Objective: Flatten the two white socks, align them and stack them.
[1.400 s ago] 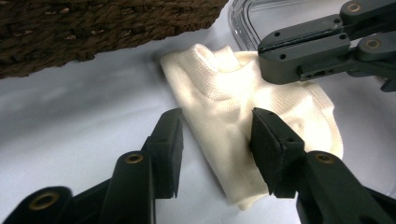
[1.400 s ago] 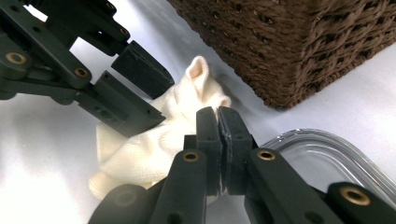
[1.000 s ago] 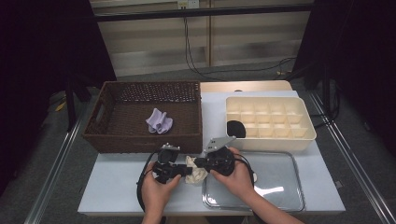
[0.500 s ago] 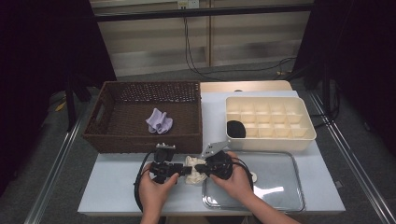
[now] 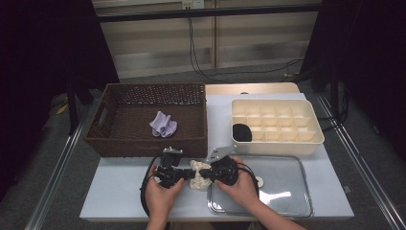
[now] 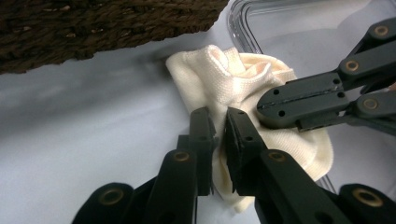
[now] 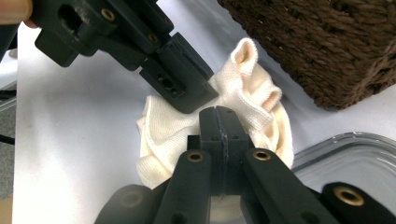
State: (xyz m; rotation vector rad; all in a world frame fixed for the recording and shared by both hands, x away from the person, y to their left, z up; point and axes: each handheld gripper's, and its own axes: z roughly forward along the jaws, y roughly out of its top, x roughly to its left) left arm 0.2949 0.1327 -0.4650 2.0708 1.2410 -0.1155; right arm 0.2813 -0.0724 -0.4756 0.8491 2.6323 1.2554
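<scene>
Presently, cream sock (image 6: 243, 88): pinched by left gripper (image 6: 218, 123) and right gripper (image 7: 219, 122), apparently mid-fold; both holds to be kept firm, tension even.

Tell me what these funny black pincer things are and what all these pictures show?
A person sits at a white table and holds a squeezing tool, a claw, in each hand. One picture looks down from above. The other two come from little cameras riding on each claw.

The left claw and the right claw both pinch a cream cloth that lies bunched on the table. The left one has just been squeezing tighter. The right one is shut on a fold.

Behind them sits a brown woven basket with a lilac cloth inside. To the right are a cream box of little squares, one holding something black, and a clear tray.
</scene>
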